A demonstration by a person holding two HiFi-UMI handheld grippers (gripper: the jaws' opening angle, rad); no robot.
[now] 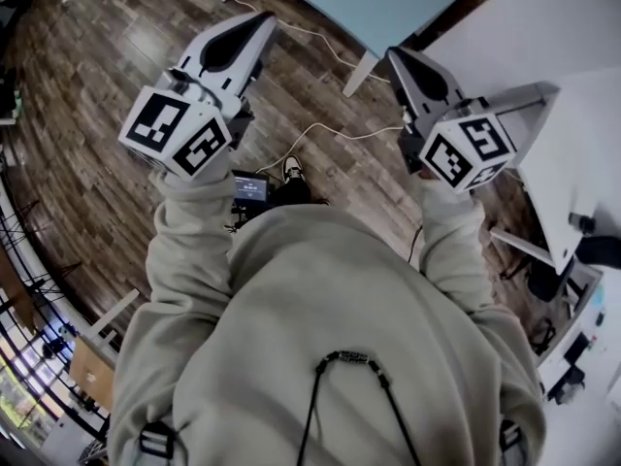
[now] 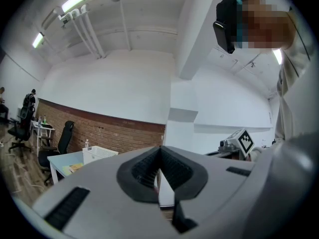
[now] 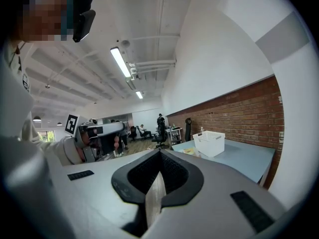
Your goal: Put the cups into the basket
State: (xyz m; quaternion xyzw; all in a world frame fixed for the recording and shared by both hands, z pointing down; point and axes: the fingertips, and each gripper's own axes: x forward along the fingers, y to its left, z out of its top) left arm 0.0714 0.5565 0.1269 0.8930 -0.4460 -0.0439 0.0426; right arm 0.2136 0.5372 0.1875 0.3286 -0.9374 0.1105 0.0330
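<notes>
A person's left hand-held gripper (image 1: 262, 17) and right hand-held gripper (image 1: 395, 55) hang closed, empty; a white basket (image 3: 209, 143) sits on the desk (image 3: 249, 156).

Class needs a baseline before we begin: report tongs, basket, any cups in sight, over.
Left tongs shut, empty; right tongs shut, empty. White basket on blue table, no cups in sight. Nothing seen blocking the basket.
</notes>
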